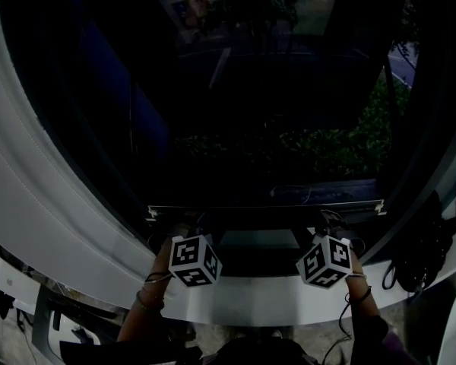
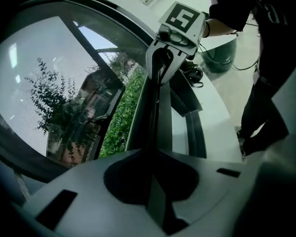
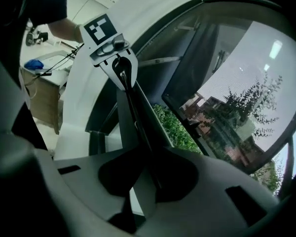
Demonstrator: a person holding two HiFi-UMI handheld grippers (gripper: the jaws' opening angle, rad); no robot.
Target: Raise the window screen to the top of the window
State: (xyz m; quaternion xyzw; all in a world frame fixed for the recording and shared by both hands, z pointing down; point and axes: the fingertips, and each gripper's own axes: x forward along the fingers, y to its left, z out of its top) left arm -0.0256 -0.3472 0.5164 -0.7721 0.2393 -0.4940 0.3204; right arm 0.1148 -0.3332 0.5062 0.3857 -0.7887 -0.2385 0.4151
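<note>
The window screen's bottom rail (image 1: 266, 204) lies low in the window, with dark mesh (image 2: 39, 83) above it. In the head view my left gripper (image 1: 185, 222) reaches the rail near its left end and my right gripper (image 1: 328, 219) reaches it near its right end. In the left gripper view the rail (image 2: 160, 117) runs straight through my left gripper (image 2: 155, 184), whose jaws sit tight against it. In the right gripper view my right gripper (image 3: 143, 181) straddles the rail (image 3: 138, 112) with a pale gap beside it, so the jaws stand open. Each gripper view shows the other gripper on the rail's far end.
A white window frame and sill (image 1: 273, 299) curve below the grippers. A black bag (image 1: 419, 253) with a cord hangs at the right of the sill. Green bushes (image 3: 175, 127) and brick buildings show outside. A desk (image 3: 39, 90) stands in the room behind.
</note>
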